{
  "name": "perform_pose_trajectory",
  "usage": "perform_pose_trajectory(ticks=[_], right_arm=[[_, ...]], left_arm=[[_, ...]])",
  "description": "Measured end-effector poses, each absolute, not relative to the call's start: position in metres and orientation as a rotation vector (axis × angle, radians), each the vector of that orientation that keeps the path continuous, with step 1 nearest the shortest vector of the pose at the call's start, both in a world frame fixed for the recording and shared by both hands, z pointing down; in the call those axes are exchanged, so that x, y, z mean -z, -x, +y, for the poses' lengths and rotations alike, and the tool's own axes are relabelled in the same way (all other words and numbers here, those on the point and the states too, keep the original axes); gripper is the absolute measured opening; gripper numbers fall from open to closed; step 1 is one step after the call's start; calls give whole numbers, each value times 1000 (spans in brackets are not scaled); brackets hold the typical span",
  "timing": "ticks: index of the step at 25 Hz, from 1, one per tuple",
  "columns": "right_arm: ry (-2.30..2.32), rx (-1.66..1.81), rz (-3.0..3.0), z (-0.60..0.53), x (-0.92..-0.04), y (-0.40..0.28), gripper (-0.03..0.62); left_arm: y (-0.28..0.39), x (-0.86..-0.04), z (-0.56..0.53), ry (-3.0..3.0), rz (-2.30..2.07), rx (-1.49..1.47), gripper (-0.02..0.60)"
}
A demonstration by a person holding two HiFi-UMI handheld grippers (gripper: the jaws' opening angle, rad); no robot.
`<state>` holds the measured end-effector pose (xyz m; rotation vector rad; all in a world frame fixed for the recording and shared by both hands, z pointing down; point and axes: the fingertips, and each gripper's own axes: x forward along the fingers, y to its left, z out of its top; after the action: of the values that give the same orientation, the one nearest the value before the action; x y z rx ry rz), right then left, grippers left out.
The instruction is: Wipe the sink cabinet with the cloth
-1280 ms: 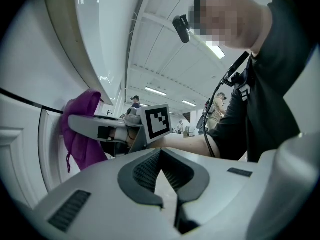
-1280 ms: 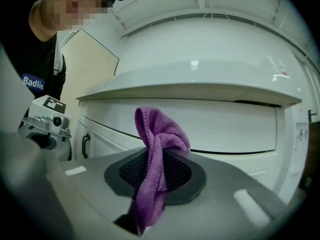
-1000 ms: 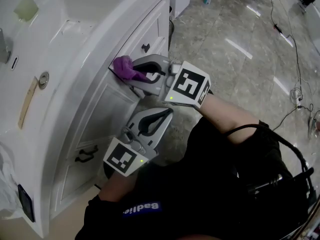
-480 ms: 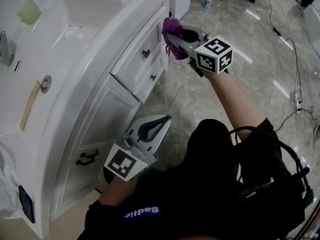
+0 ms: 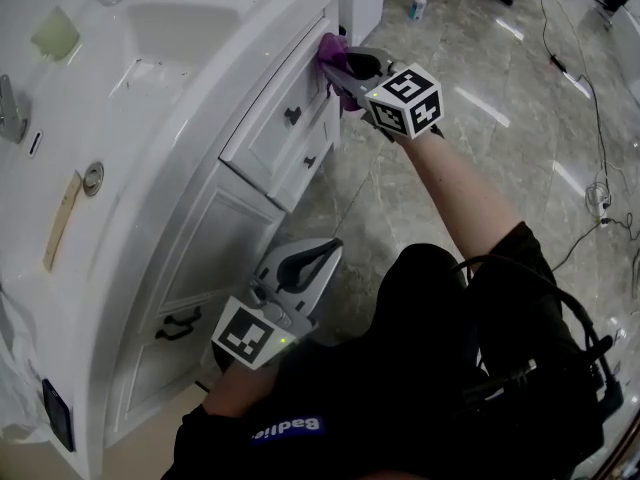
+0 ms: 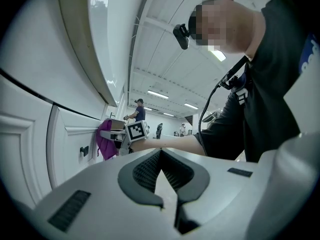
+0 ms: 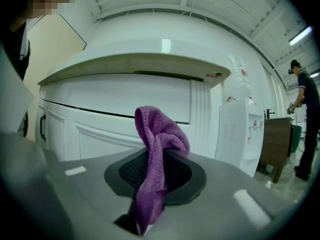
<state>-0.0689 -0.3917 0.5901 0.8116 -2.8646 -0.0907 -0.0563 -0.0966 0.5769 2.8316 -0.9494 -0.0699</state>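
Note:
The white sink cabinet (image 5: 215, 223) curves along the left of the head view, with drawers and black handles (image 5: 292, 115). My right gripper (image 5: 335, 60) is shut on a purple cloth (image 5: 333, 52), which it holds against the top corner of the upper drawer front. In the right gripper view the cloth (image 7: 156, 149) sticks up from between the shut jaws, with the cabinet (image 7: 125, 104) just beyond. My left gripper (image 5: 318, 251) hangs low beside the cabinet door, shut and holding nothing. From the left gripper view the cloth (image 6: 106, 140) shows far off on the drawer.
A basin (image 5: 165, 28), a drain plate (image 5: 93, 177) and a tap (image 5: 10, 108) sit on the countertop. Cables (image 5: 590, 168) trail over the marble floor at right. A small bottle (image 5: 416, 6) stands on the floor at the back. People stand far off in the room (image 6: 138, 110).
My right gripper carried the cloth from the lower drawer edge up and away to the upper drawer's top corner, then pressed a little closer to the cabinet. The left gripper stayed put.

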Motion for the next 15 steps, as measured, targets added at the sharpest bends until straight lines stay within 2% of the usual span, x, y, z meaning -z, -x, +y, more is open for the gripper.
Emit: perform_pose_trajectory(ticks=[15], right_arm=[[-517,86,-2945,-289,-596,136,72]], left_arm=[[57,-581,-101,-2857,-932,62,5]])
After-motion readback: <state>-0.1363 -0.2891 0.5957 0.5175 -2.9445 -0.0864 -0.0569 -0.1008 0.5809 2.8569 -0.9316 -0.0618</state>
